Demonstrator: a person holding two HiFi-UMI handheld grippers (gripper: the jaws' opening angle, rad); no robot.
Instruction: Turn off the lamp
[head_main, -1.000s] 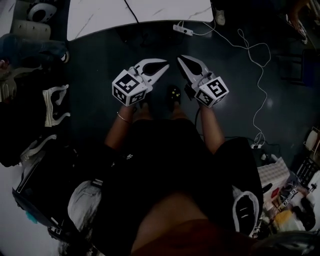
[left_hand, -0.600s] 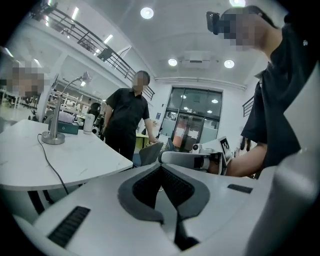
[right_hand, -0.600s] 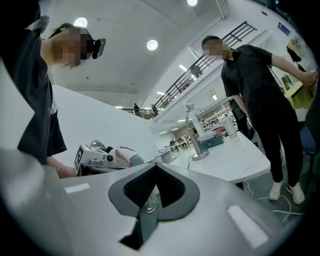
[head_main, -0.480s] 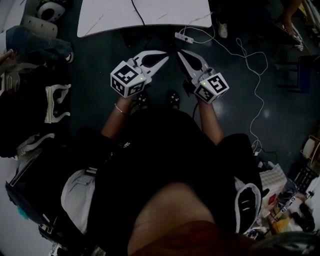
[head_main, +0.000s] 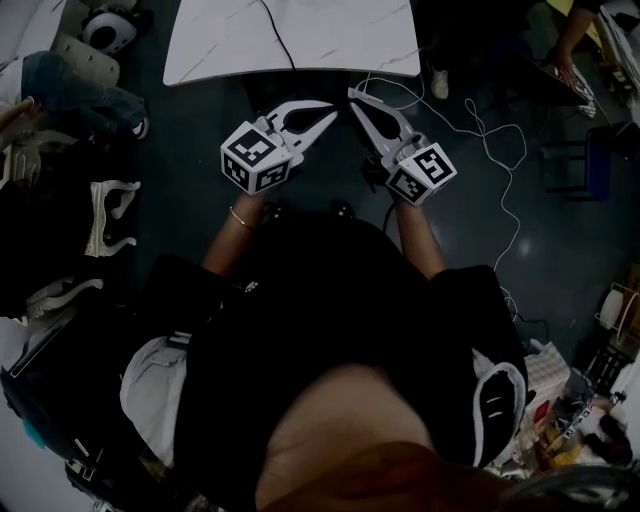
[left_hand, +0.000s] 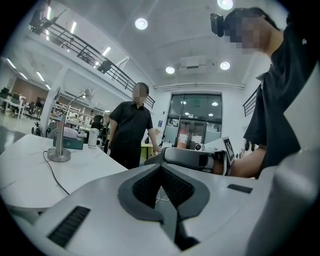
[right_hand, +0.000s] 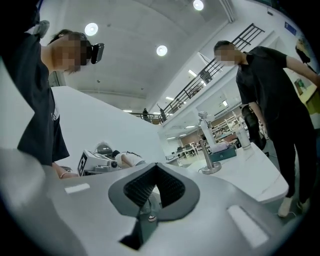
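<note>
Lamp (left_hand: 59, 154) on table (head_main: 330, 40) | left tool (head_main: 331, 116), right tool (head_main: 353, 94) closed, near its edge

Black shirt (head_main: 330, 300), bracelet (head_main: 240, 217), grey tools (head_main: 330, 113) (head_main: 353, 94), marker cubes (head_main: 256, 158) (head_main: 421, 173)

I stand on a dark, glossy floor (head_main: 480, 270) facing a white, marble-veined table (head_main: 330, 40). Round lights (left_hand: 141, 23) dot the white ceiling above me. A railed gallery (left_hand: 85, 47) runs high along one wall, and glass doors (left_hand: 195, 125) close the far end.
</note>
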